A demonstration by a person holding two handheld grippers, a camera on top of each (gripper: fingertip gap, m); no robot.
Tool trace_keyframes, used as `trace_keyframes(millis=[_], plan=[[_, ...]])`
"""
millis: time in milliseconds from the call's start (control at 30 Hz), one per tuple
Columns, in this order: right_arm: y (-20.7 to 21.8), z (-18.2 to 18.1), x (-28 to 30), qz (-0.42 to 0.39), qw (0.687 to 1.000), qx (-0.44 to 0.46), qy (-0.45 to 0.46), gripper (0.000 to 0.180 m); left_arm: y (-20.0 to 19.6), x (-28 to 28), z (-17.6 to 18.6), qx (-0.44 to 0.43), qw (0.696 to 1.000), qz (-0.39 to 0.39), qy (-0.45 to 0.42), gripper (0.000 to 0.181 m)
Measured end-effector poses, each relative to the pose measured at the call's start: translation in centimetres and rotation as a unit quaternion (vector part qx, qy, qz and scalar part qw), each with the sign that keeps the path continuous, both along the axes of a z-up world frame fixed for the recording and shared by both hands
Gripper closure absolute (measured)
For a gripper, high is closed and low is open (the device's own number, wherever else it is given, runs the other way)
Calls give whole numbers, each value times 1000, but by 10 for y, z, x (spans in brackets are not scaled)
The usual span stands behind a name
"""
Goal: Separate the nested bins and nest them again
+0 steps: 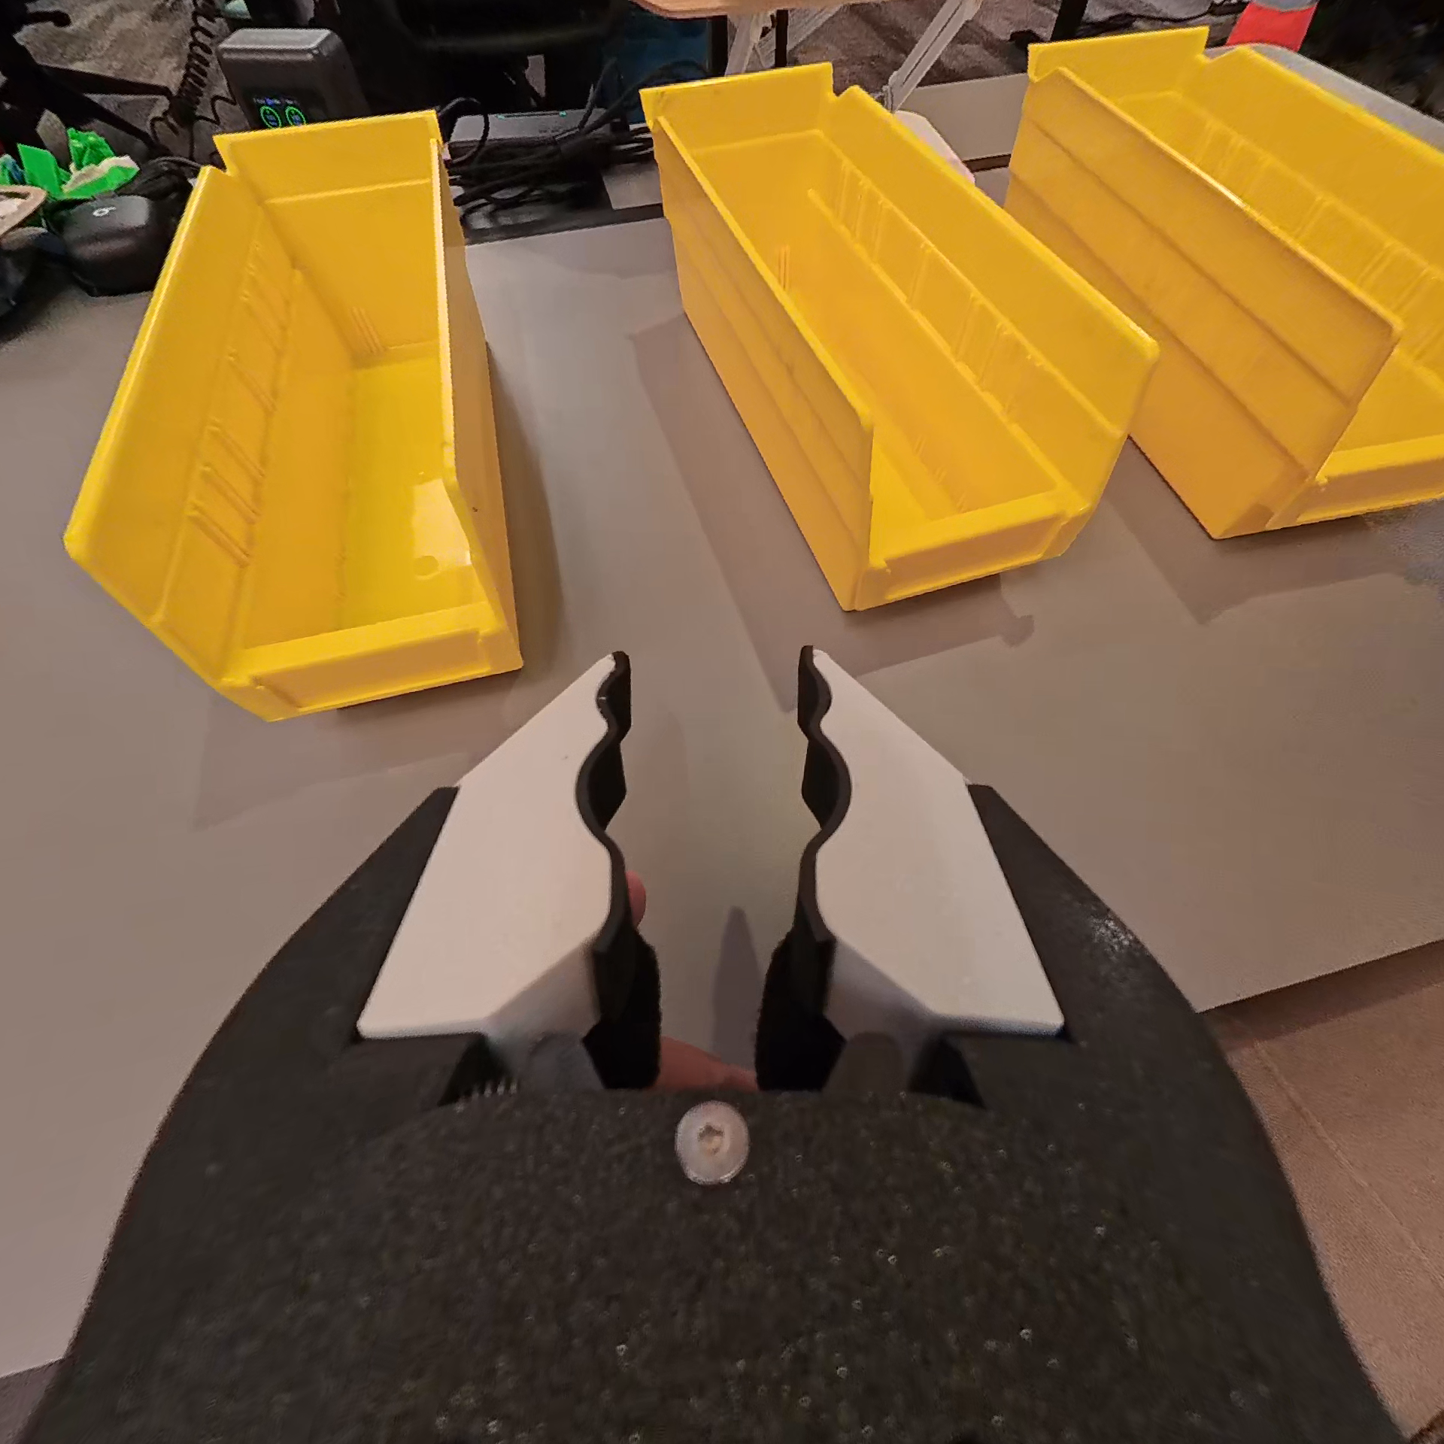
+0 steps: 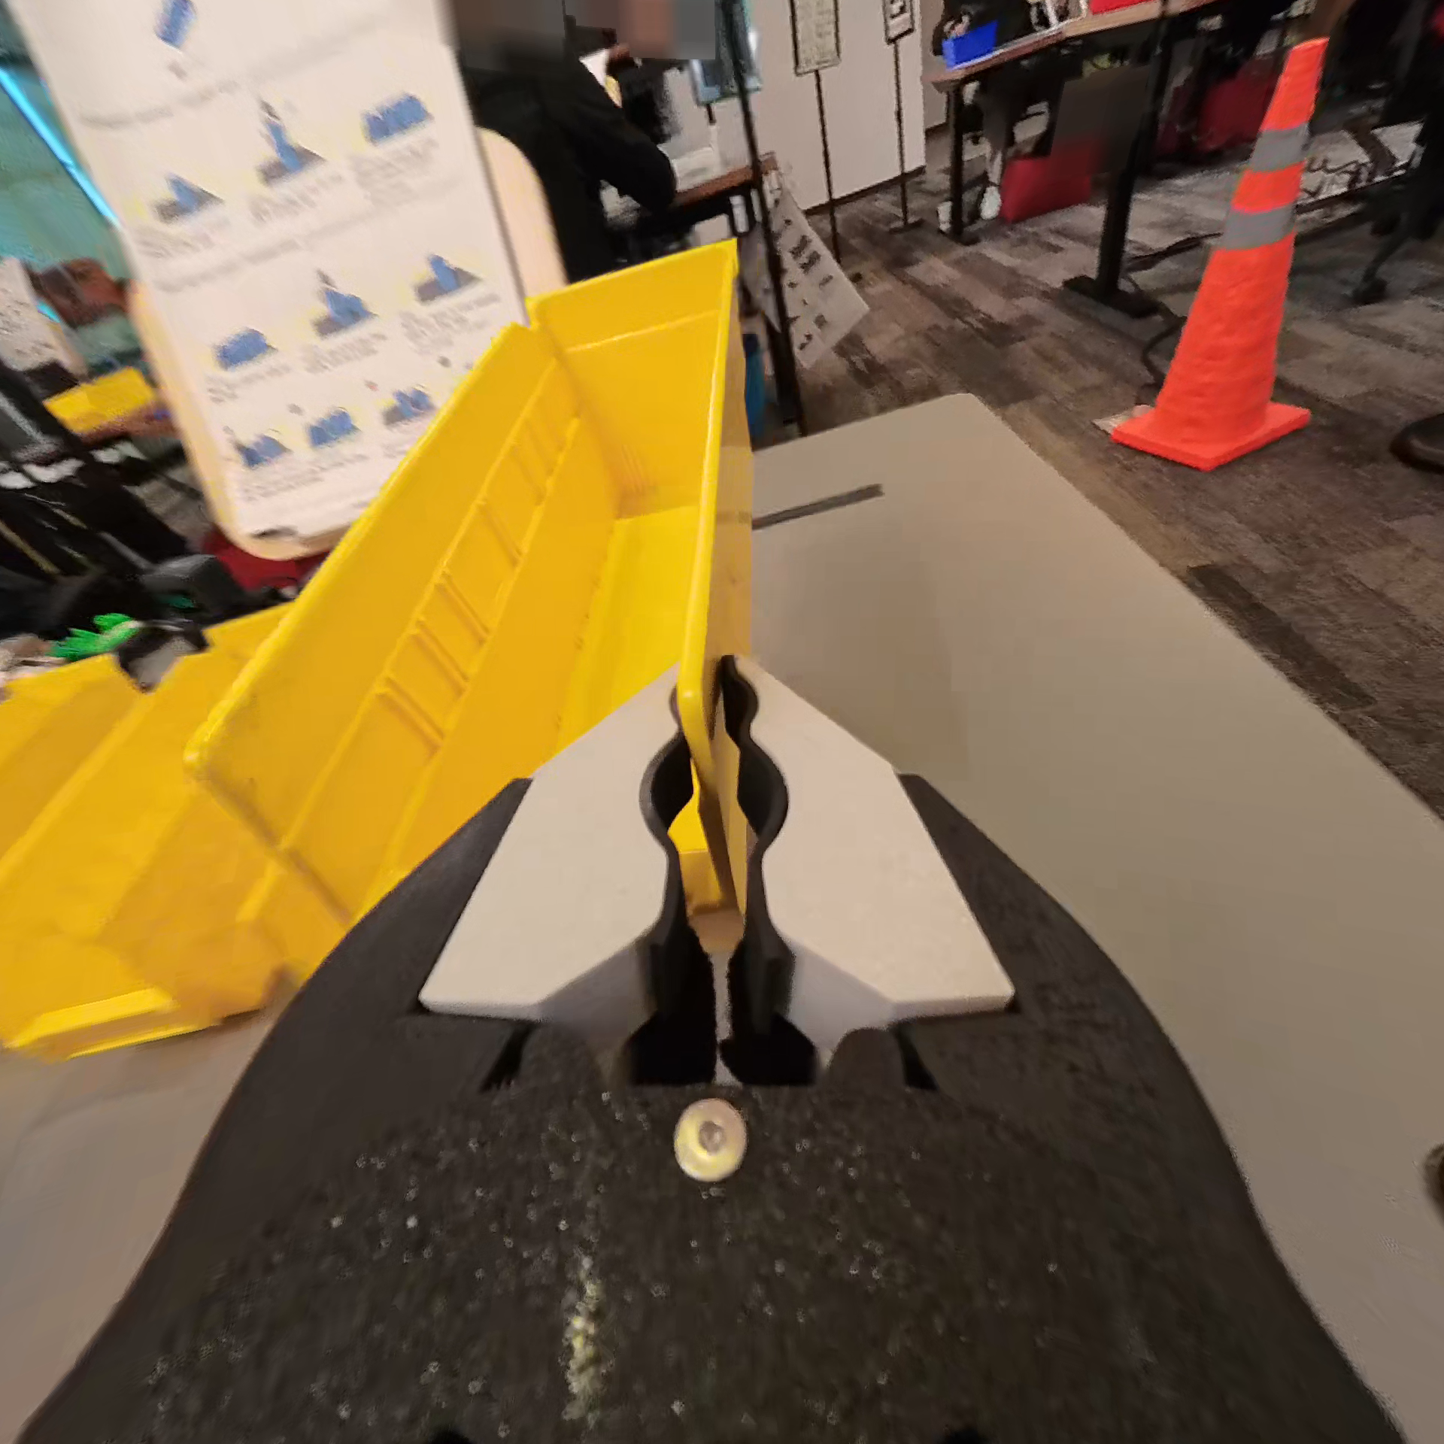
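Observation:
Three yellow bins stand apart in a row on the grey table [image 1: 625, 484]: a left bin [image 1: 297, 437], a middle bin [image 1: 883, 336] and a right bin [image 1: 1250, 258]. My left gripper [image 1: 713, 664] is open and empty, above the table in front of the gap between the left and middle bins. My right gripper [image 2: 707, 672] is shut on the right side wall of a yellow bin [image 2: 469, 625], which looks tilted. Another yellow bin [image 2: 94, 820] lies to its left.
Cables and a dark device [image 1: 289, 78] lie behind the bins, with green clutter [image 1: 70, 164] at the far left. A white poster board [image 2: 297, 258] and a person in dark clothes [image 2: 570, 148] are behind the held bin. An orange cone [image 2: 1242, 289] stands on the floor beyond the table's right edge [image 2: 1172, 578].

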State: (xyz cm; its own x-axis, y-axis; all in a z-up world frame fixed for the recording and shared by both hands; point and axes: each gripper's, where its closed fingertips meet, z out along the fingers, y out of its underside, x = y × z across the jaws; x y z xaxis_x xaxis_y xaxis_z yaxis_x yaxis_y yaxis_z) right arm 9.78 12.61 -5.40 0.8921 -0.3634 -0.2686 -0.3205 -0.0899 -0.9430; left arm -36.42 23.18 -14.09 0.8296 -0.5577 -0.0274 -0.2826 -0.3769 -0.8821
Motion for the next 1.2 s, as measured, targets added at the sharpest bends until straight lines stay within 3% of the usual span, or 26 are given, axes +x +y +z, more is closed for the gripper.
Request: trace_keyframes(millis=[267,700,1200], plan=[[27,4,-86,52,998,-10,41,177,-2,2,-1,-8,1000,-10,-9,141],[88,-16,-103,9,996,-86,30,177,-5,-1,-1,-18,1000,-8,-23,143],[95,-63,-95,-10,996,-86,9,176,-7,2,-1,-16,1000,-12,-18,144]])
